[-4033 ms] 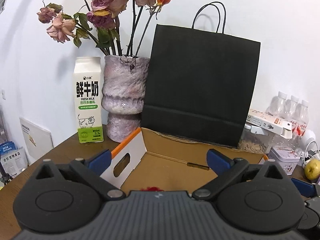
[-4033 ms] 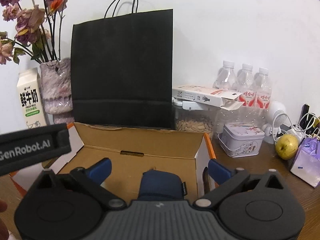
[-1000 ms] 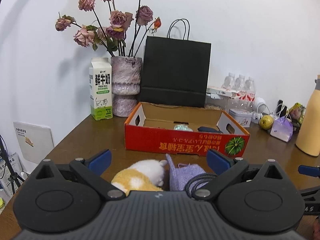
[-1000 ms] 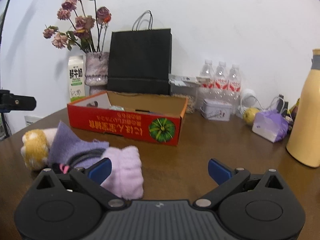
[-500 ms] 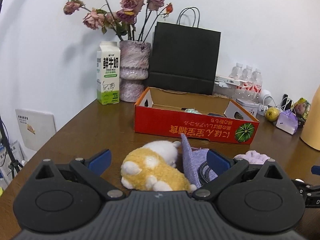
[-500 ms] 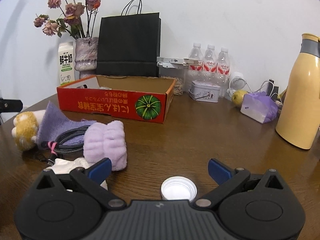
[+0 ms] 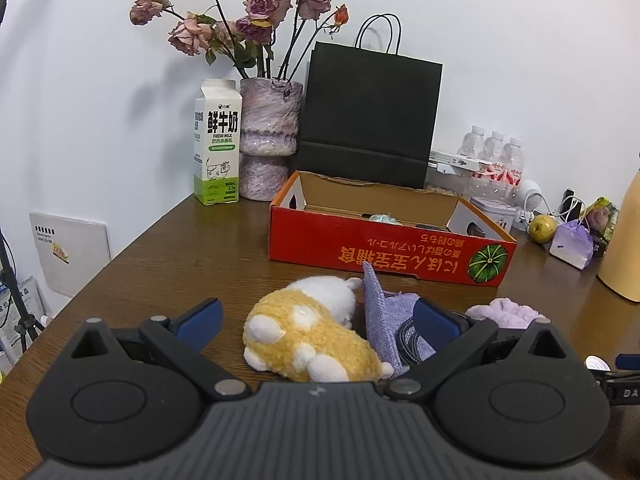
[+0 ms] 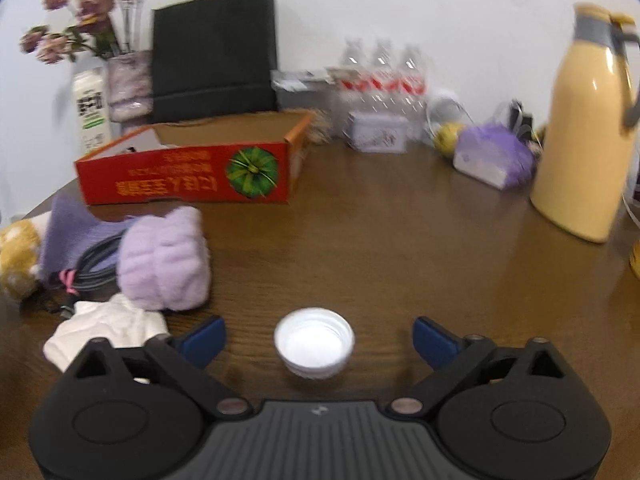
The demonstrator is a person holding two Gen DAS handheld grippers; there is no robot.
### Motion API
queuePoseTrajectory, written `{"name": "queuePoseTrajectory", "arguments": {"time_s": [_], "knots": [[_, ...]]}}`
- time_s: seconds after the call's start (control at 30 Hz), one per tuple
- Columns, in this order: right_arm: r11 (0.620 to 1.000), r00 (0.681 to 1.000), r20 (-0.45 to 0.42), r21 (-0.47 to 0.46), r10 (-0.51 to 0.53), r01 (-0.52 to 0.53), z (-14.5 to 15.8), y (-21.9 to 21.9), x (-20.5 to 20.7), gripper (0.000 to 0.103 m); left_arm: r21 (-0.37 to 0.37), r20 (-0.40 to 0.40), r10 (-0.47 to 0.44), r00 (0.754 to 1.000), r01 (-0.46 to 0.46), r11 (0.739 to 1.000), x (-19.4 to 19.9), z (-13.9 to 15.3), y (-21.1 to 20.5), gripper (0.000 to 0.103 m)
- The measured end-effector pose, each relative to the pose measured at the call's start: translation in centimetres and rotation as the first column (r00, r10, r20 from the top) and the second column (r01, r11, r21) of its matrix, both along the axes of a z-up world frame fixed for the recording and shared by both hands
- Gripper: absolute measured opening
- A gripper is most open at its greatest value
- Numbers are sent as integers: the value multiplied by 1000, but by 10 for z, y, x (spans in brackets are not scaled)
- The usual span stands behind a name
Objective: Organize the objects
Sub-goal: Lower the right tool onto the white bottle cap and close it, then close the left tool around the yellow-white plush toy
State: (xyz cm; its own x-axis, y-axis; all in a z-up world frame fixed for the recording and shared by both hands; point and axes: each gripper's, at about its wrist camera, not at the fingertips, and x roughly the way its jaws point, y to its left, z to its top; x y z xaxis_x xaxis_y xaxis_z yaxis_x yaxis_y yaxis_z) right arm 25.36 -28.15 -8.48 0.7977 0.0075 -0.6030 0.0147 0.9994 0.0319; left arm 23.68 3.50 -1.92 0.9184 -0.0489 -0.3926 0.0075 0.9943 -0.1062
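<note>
A yellow and white plush toy (image 7: 308,330) lies on the wooden table between the open fingers of my left gripper (image 7: 318,322). Beside it are a purple cloth pouch (image 7: 384,316), a coiled dark cable (image 7: 408,340) and a lilac fluffy cloth (image 8: 164,258). My right gripper (image 8: 318,338) is open around a white bottle cap (image 8: 314,342) lying open side up on the table. A white cloth (image 8: 106,330) lies by its left finger. The red cardboard box (image 7: 384,248) stands behind, open, with a few small items inside.
At the back stand a milk carton (image 7: 218,142), a vase of dried roses (image 7: 270,144), a black paper bag (image 7: 370,118), water bottles (image 8: 380,76), a tin (image 8: 376,132), a pear (image 7: 542,229) and a purple packet (image 8: 494,158). A yellow thermos (image 8: 586,140) stands at the right.
Both grippers have drawn back from the box toward the table's near side. The left one now frames the plush toy; the right one has moved forward around the white cap.
</note>
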Motion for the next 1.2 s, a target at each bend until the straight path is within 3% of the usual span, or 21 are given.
{"name": "queuePoseTrajectory", "arguments": {"time_s": [0.1, 0.23, 0.37, 0.63, 1.03, 1.2], "knots": [[1000, 1000, -25, -18, 16, -16, -3, 4, 4, 88, 7, 0, -2, 1000, 2, 1000, -1, 0, -1, 103], [999, 999, -10, -17, 48, -49, -2, 7, 0, 68, 10, -5, 1, 1000, -1, 1000, -1, -1, -2, 103], [996, 996, 6, -23, 87, -87, 0, 11, -2, 39, 12, -16, -3, 1000, 3, 1000, 0, -2, -2, 103], [995, 996, 20, -30, 92, -91, 3, 21, -2, 39, 14, -16, -12, 1000, 12, 1000, -1, -2, -3, 103], [994, 980, 170, -58, 104, -96, 15, 44, -16, 39, -27, -56, 22, 998, -23, 999, 7, -7, 16, 103], [995, 977, 188, -39, 103, -97, 17, 42, -16, 39, 52, -101, 17, 995, -12, 999, 18, -8, 19, 103]]}}
